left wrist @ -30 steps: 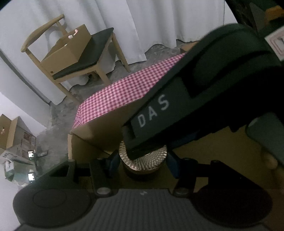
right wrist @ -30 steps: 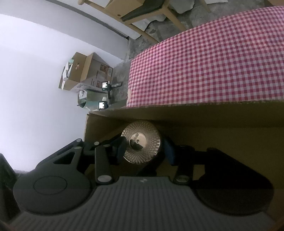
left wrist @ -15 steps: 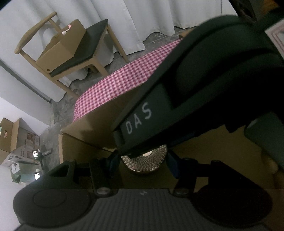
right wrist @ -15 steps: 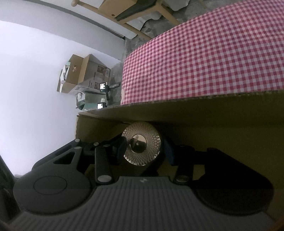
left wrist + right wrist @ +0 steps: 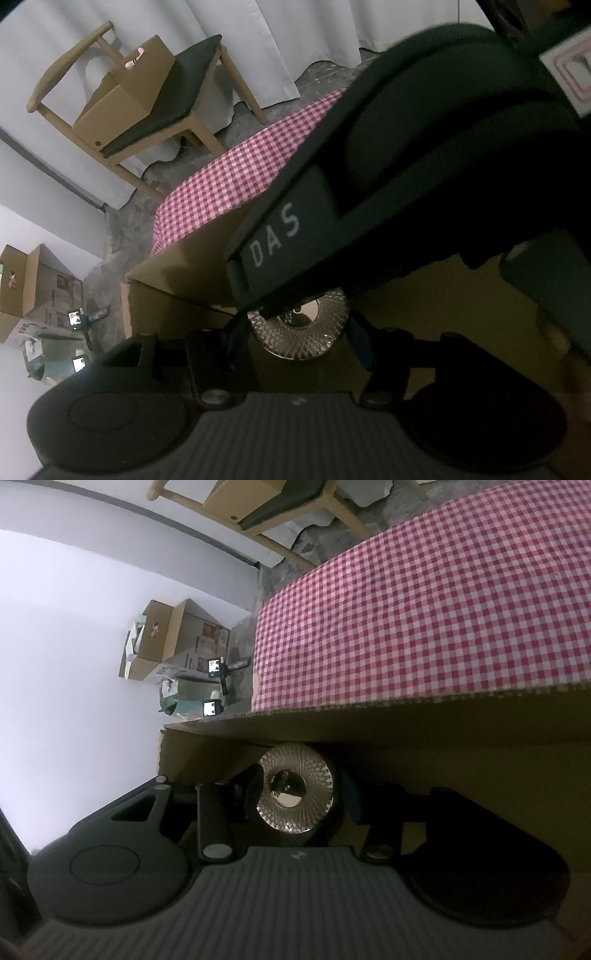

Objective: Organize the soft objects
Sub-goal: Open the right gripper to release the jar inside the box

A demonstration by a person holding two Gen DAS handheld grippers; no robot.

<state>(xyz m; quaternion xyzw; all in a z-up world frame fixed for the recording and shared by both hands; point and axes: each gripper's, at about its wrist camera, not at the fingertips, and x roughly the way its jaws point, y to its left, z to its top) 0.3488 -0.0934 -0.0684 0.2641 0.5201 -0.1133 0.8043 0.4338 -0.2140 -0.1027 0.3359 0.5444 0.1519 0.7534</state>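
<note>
Pinching a round canister (image 5: 297,794) by its sides, the right gripper (image 5: 301,794) reaches down into an open cardboard box (image 5: 443,738). Its blue fingertips (image 5: 255,786) press on the canister's left and right flanks, and the ribbed silver lid faces the camera.

The left gripper (image 5: 299,336) points at the same canister from the near side. Its jaws have just been opening; they stand spread, with the canister between them and the pads close beside the rim, seemingly not pressing. The right tool's dark body, lettered "DAS", crosses above and hides the lid's far part in the left wrist view.

The canister sits close to the box's far wall and toward its left corner, low inside. Bare cardboard floor runs away to the right. Beyond the far wall, a red-and-white checked tablecloth (image 5: 424,609) lies clear of objects up to its left edge.

Count: one canister, two grippers, one open box around them. One wooden chair (image 5: 48,96) across the floor carries one carton (image 5: 125,96). More cartons (image 5: 177,638) are stacked by the white wall.
</note>
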